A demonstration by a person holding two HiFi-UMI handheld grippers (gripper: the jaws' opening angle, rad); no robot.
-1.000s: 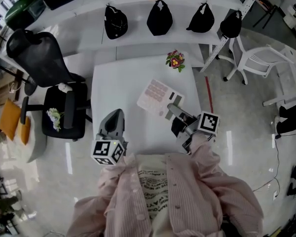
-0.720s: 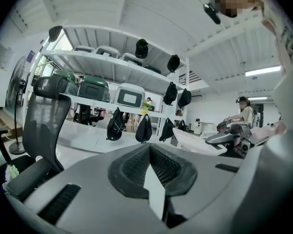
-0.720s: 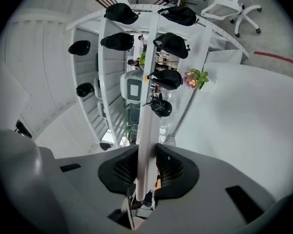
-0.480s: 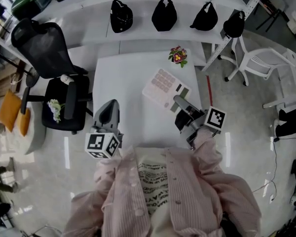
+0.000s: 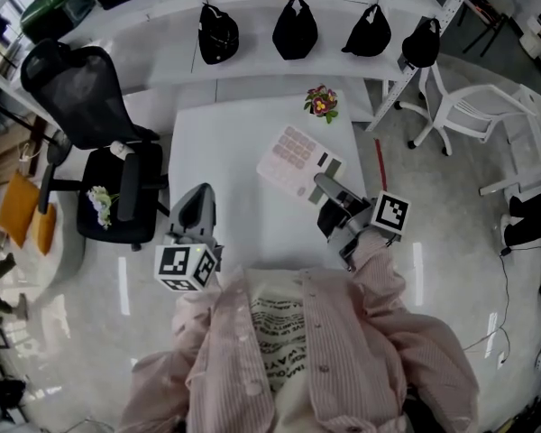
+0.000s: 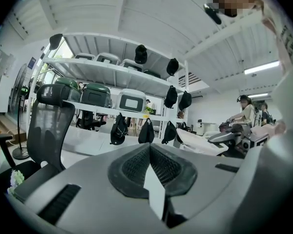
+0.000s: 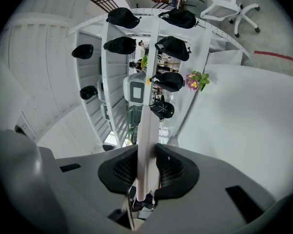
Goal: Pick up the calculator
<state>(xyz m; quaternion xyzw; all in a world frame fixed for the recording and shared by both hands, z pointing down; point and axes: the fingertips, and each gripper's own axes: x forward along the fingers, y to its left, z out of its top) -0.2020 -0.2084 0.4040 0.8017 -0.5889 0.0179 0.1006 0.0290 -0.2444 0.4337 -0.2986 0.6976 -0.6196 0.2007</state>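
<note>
Calculator (image 5: pixel 293 158) is in the right claw (image 5: pixel 327 190), gripped by its near right corner and held out over the right side of the worktop (image 5: pixel 221 165), keys facing up. From the right gripper view it runs edge-on (image 7: pixel 147 116) straight out of the claw (image 7: pixel 147 150), both pads clamped flat on its faces, with the worktop (image 7: pixel 244 126) lying apart from it on one side.

Left claw (image 5: pixel 197 207) hangs over the worktop's near left edge, well apart from the calculator. Its own view shows the claw (image 6: pixel 149 147) clenched tip to tip, gripping nothing.

Around the action: a small bunch of flowers (image 5: pixel 322 103) sits at the worktop's far right corner, just beyond the calculator's far end and not touching it; the right gripper view shows them (image 7: pixel 195 80) off to the side of the calculator's edge. Behind the worktop, four black caps (image 5: pixel 295 32) hang in a row along a long white shelf (image 5: pixel 243 3). A black office chair (image 5: pixel 81 106) stands at the left, with a posy (image 5: pixel 99 206) on its seat. A white chair (image 5: pixel 473 106) stands at the right, past a red line (image 5: pixel 379 162) on the floor. Each claw carries its marker cube, left (image 5: pixel 185 267) and right (image 5: pixel 389 213), close to the pink sleeves (image 5: pixel 379 278).
</note>
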